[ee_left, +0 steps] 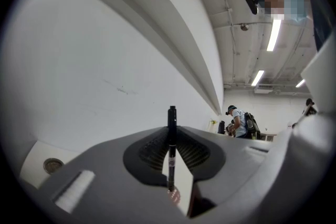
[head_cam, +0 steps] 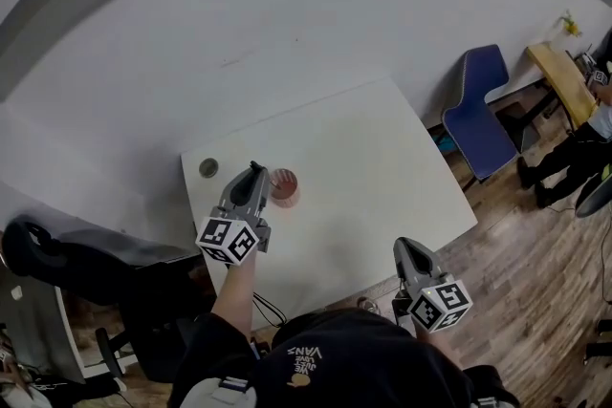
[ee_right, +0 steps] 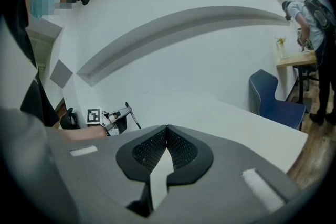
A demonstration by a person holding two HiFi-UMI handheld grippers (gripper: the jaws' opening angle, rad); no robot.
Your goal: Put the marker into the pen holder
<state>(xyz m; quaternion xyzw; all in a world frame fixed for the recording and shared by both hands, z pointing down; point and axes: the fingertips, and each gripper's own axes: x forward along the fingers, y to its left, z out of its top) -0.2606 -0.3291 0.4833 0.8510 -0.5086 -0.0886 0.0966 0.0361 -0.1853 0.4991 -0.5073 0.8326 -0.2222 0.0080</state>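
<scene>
A thin black marker [ee_left: 171,119] stands upright, pinched between the jaws of my left gripper [ee_left: 171,134]. In the head view my left gripper [head_cam: 253,171] hangs over the white table [head_cam: 382,158], right beside the small reddish pen holder [head_cam: 284,187]. A bit of the pen holder [ee_left: 175,196] shows below the marker's lower end. My right gripper [head_cam: 404,246] is at the table's front edge, shut with nothing in it [ee_right: 167,128]. From the right gripper view, the left gripper [ee_right: 116,117] and the slanting marker [ee_right: 133,116] show at the far left.
A round grey grommet [head_cam: 208,168] sits in the table's back left corner. A black office chair [head_cam: 86,263] stands left of the table, a blue chair [head_cam: 483,105] to its right, and a wooden desk [head_cam: 562,76] with people further right.
</scene>
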